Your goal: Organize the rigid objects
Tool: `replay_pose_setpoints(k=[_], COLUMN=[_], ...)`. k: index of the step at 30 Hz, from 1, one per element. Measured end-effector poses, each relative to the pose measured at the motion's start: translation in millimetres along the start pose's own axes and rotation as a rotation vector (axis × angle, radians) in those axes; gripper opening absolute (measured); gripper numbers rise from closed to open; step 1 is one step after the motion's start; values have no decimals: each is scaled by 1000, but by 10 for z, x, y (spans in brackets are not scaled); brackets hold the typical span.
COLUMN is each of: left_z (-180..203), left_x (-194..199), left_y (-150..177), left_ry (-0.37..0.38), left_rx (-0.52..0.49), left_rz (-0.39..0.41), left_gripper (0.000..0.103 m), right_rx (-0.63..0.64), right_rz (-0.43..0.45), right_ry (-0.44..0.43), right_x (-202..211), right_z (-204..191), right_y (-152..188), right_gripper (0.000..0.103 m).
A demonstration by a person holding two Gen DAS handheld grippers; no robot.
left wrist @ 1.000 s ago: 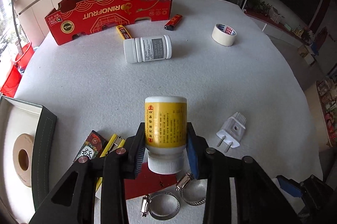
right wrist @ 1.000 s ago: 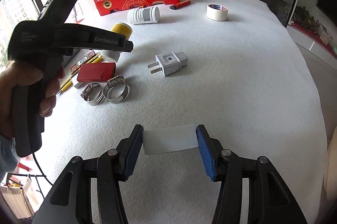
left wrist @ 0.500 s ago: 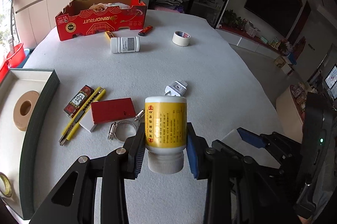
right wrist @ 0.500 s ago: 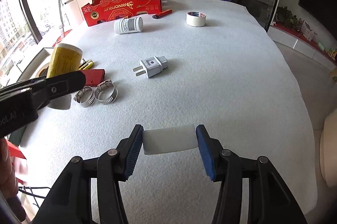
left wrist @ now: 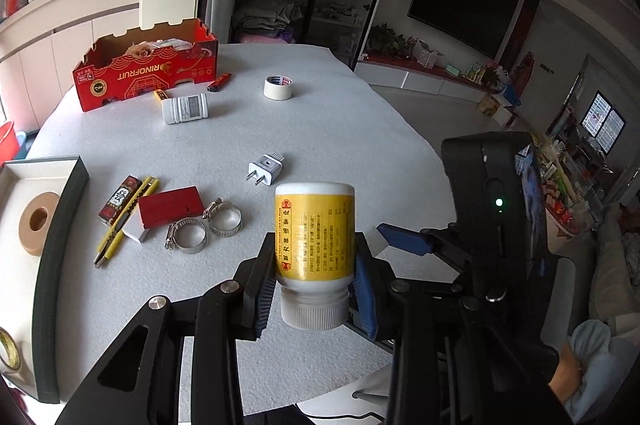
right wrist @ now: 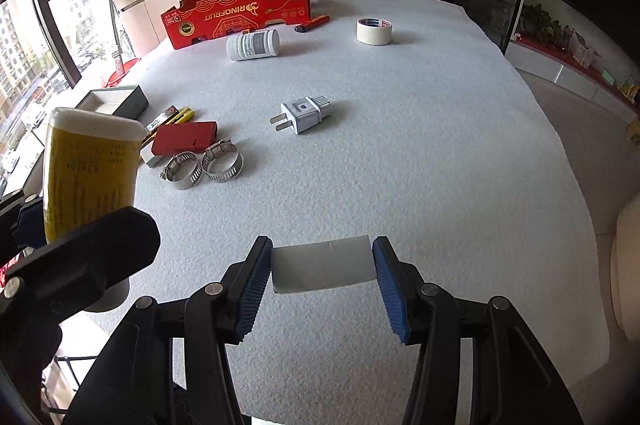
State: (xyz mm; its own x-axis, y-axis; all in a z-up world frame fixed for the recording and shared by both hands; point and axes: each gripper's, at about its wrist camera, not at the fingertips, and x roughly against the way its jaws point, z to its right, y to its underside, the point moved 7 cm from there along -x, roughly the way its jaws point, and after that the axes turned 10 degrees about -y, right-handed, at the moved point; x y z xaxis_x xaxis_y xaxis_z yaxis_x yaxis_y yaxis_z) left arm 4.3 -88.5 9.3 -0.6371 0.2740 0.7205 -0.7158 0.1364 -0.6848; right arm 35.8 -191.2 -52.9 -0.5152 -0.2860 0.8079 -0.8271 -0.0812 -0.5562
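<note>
Left wrist view, swept left to right. At 9 o'clock, open green-walled box (left wrist: 60,225) holding brown tape roll (left wrist: 38,223). At 10 o'clock, on grey tabletop (left wrist: 340,129): yellow utility knife (left wrist: 124,225), red flat case (left wrist: 171,206), two metal hose clamps (left wrist: 202,230) side by side. Farther back at 11 o'clock, red cardboard box (left wrist: 148,75), white bottle (left wrist: 185,108) lying on its side, white masking tape roll (left wrist: 279,88). Near centre, white plug (left wrist: 264,173). At 6 o'clock, left gripper (left wrist: 314,289), jaws clamped on yellow-labelled bottle (left wrist: 314,233), cap toward camera, held clear of tabletop. At 3 o'clock, right gripper body.

Right wrist view: yellow bottle at 9 o'clock; at 6 o'clock, right gripper (right wrist: 323,269), jaws pressed on both ends of white flat block (right wrist: 323,268).
</note>
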Motion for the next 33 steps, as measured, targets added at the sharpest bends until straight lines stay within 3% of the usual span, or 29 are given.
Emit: replay_pose_setpoints(k=[33], left_z=[-633], left_x=[609], left_y=[99], left_ry=[0], left_rx=[183], left_rz=[133], left_gripper=[38], right_rx=[140], right_rz=[17], right_ry=[24], right_x=[136], right_z=[-679], right_y=[-105], right_gripper=[53])
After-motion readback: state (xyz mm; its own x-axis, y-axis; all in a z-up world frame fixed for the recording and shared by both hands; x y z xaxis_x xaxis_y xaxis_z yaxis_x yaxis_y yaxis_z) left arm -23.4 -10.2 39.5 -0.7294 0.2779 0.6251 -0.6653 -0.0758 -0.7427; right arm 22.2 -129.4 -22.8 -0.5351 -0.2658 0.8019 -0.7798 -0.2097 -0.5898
